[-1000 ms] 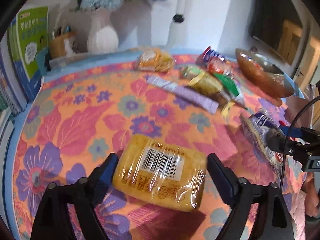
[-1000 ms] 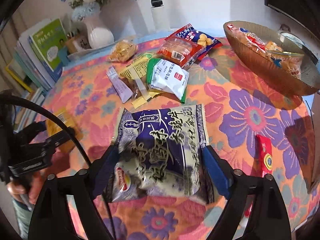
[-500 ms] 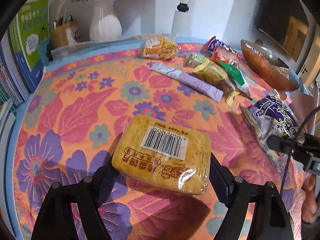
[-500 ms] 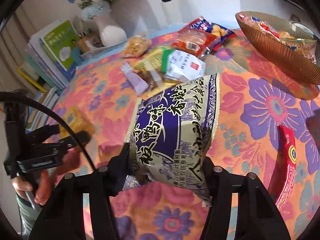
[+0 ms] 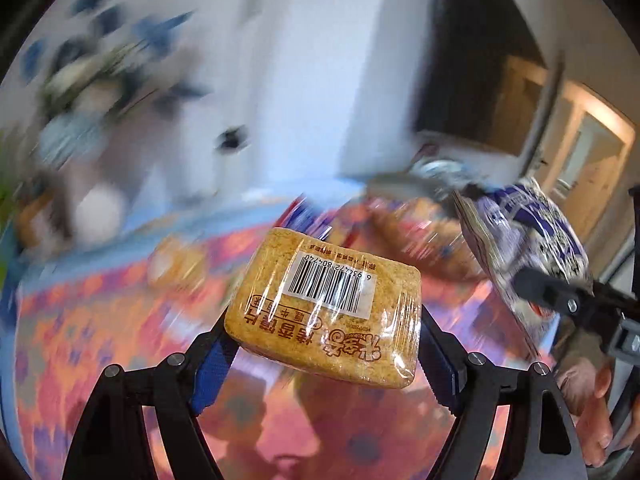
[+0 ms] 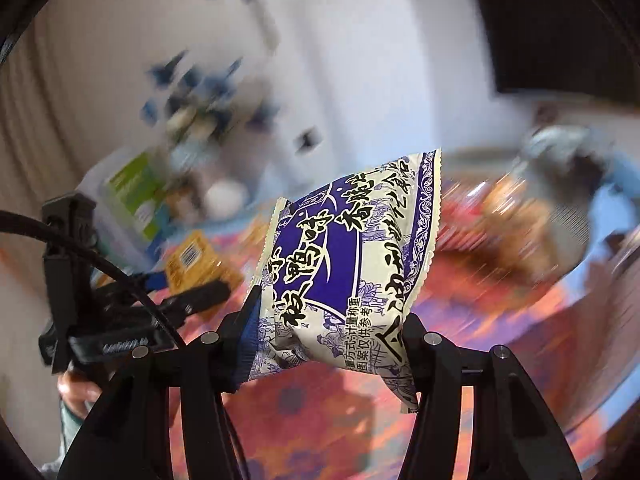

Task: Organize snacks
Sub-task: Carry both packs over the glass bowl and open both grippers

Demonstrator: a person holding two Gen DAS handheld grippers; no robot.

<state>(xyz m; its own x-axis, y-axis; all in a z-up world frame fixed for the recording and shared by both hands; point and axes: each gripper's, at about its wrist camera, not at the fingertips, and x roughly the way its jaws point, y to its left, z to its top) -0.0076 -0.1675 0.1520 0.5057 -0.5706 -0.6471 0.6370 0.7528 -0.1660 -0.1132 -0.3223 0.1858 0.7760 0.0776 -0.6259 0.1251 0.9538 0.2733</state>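
My left gripper is shut on a yellow wrapped cake with a barcode label and holds it well above the floral tablecloth. My right gripper is shut on a purple and cream snack bag, also lifted off the table. That bag and the right gripper show at the right of the left wrist view. The cake and the left gripper show at the left of the right wrist view. Both views are blurred by motion.
A brown snack bowl stands at the far right of the table, blurred. A white vase with blue flowers and green books stand at the back left. Loose snack packets lie mid-table.
Both grippers closed on their snacks and lifted them off the table. The cameras have tilted up and swing fast, so the background blurs.
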